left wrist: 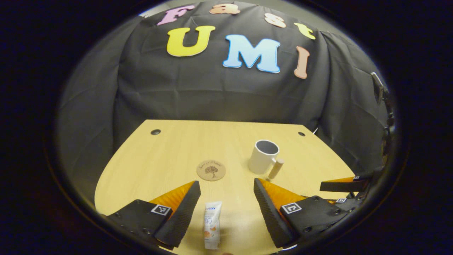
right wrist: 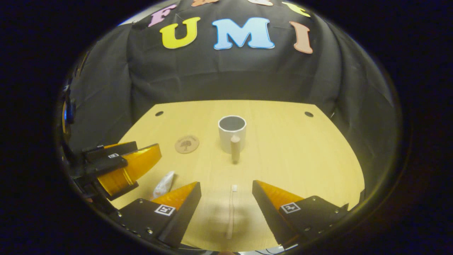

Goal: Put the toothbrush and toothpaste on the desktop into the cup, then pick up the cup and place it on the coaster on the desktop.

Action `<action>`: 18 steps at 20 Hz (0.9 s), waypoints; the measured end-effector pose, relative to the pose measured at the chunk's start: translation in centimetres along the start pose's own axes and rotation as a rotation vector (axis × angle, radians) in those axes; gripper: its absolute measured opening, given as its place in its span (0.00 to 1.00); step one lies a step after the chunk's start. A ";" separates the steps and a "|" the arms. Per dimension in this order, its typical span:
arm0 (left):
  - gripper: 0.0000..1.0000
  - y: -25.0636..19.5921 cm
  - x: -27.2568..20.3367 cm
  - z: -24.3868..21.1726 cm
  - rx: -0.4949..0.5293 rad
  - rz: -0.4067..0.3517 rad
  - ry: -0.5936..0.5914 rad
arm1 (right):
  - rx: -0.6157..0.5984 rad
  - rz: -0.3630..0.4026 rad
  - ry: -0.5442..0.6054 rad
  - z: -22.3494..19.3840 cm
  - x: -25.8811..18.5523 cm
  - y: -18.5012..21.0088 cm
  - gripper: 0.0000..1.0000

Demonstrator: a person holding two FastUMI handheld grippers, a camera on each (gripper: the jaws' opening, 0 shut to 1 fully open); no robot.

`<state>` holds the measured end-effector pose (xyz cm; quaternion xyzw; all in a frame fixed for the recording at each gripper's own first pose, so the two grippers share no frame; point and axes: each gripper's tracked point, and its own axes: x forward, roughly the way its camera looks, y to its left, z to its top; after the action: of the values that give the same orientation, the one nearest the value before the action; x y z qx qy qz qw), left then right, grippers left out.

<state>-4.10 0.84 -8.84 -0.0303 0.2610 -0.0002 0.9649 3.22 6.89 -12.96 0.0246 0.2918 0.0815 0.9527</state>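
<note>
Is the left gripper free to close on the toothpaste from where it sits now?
Probably yes. The left gripper has its jaws open, and the toothpaste lies flat on the desktop between them, nothing on or against it.

On the table (right wrist: 300,159) the cup (right wrist: 232,132) stands toward the back, the coaster (right wrist: 187,144) just to its left. Nearer, the toothbrush (right wrist: 231,209) lies in front of the cup, with the toothpaste (right wrist: 164,184) off to its left.

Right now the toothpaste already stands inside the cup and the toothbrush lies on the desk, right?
Not quite: the toothpaste lies on the desk too, as the left gripper view shows. The cup holds nothing, and the toothbrush does lie on the desk.
</note>
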 end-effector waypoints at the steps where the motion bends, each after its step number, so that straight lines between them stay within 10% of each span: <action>1: 0.97 0.2 -0.3 -0.6 -0.005 0.008 0.038 | 0.007 -0.005 0.029 -0.7 0.5 -0.1 0.92; 18: 0.99 3.1 -2.2 -11.9 0.025 0.065 0.686 | 0.005 -0.040 0.557 -6.3 1.6 -1.0 0.95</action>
<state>-12.03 3.26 -18.22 -0.0082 0.5710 0.0173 0.8207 1.14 6.18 -19.18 -0.0023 0.5429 0.0655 0.8372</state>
